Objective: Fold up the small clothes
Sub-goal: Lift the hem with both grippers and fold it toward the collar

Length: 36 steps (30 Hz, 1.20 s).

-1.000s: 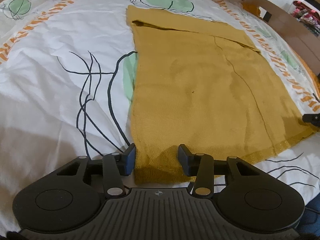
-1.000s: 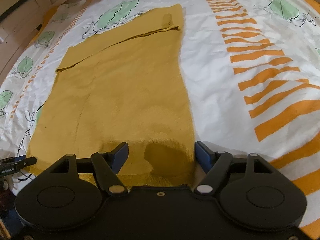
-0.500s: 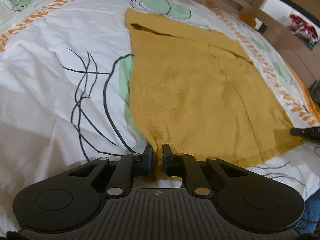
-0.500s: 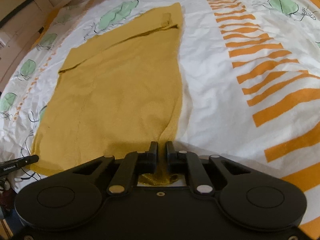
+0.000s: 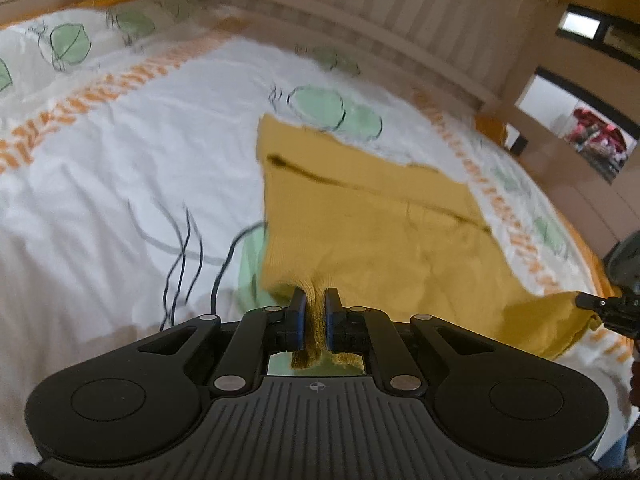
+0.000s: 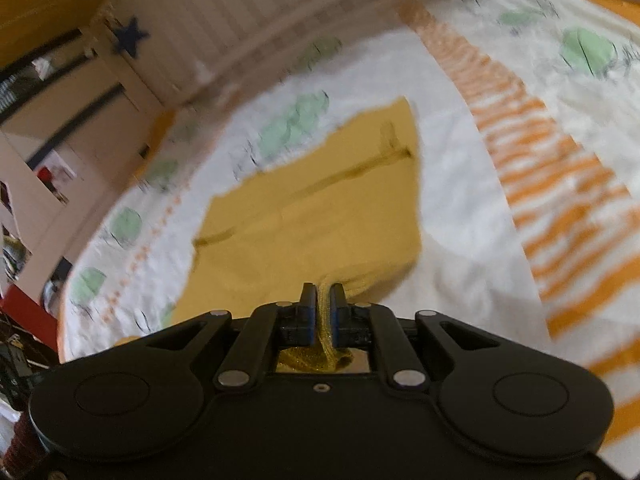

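Observation:
A mustard-yellow knitted garment (image 5: 384, 232) lies spread on the bed, its far end flat and its near hem raised. My left gripper (image 5: 315, 300) is shut on the near left corner of the hem, with bunched knit squeezed between the blue pads. My right gripper (image 6: 323, 294) is shut on the near right corner of the same garment (image 6: 320, 216), glittery hem fabric pinched between its pads. In the left wrist view the right gripper's fingertips (image 5: 596, 304) show at the right edge holding the lifted corner.
The bed is covered by a white duvet (image 5: 120, 168) with green leaves and orange stripes. A slatted wooden headboard (image 5: 360, 12) stands behind it. Furniture and a doorway (image 6: 48, 152) lie to the left in the right wrist view.
Both grippers shut on the near hem corners, then rose with them. The near edge of the garment has come up off the bed and both views now tilt higher.

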{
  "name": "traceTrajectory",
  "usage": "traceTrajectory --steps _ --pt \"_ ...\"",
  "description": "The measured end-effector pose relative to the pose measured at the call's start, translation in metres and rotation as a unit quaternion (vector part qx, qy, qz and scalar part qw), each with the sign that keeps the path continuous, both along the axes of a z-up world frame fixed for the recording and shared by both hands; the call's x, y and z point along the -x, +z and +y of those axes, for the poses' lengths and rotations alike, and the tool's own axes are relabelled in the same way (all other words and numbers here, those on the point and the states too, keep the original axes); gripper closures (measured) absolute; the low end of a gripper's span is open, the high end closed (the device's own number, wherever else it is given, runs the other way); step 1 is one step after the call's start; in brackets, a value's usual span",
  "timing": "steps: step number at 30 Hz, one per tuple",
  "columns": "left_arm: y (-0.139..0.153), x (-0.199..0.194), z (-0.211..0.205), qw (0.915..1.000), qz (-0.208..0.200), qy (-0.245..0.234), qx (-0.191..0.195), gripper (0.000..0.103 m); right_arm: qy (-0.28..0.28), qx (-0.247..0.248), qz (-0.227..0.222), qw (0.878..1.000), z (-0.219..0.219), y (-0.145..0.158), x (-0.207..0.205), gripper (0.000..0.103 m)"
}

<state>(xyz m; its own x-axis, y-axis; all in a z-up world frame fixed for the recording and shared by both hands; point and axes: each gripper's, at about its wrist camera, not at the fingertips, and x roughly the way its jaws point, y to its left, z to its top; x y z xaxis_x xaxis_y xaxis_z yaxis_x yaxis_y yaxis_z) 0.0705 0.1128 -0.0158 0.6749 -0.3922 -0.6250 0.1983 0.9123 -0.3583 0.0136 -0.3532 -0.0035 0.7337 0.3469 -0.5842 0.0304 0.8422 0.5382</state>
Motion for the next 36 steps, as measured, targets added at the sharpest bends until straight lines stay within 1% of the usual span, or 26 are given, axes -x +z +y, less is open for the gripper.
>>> traceTrajectory --steps 5,9,13,16,23,31,36 --pt "0.012 -0.024 0.0 0.9996 -0.021 0.012 0.01 0.094 -0.011 -0.028 -0.028 0.999 -0.007 0.009 -0.025 0.09" --pt "0.02 -0.047 -0.001 0.999 -0.033 0.024 0.018 0.094 -0.022 -0.027 -0.048 0.998 -0.012 0.014 -0.049 0.09" --pt "0.025 -0.077 0.0 0.9981 -0.039 0.038 0.029 0.094 -0.035 -0.026 -0.057 0.997 -0.017 0.014 -0.074 0.09" --pt "0.027 -0.099 -0.004 0.9978 -0.044 0.042 0.028 0.094 -0.046 -0.03 -0.06 0.997 -0.022 0.011 -0.097 0.09" --pt "0.023 -0.152 -0.014 0.9972 -0.045 0.054 0.027 0.094 -0.066 -0.029 -0.058 0.996 -0.028 -0.006 -0.153 0.09" --pt "0.005 -0.216 -0.02 0.997 -0.026 0.063 0.038 0.094 -0.084 -0.026 -0.041 0.995 -0.035 -0.034 -0.211 0.09" --pt "-0.007 -0.25 -0.028 0.9975 -0.022 0.061 0.026 0.094 -0.099 -0.025 -0.032 0.994 -0.041 -0.05 -0.241 0.09"
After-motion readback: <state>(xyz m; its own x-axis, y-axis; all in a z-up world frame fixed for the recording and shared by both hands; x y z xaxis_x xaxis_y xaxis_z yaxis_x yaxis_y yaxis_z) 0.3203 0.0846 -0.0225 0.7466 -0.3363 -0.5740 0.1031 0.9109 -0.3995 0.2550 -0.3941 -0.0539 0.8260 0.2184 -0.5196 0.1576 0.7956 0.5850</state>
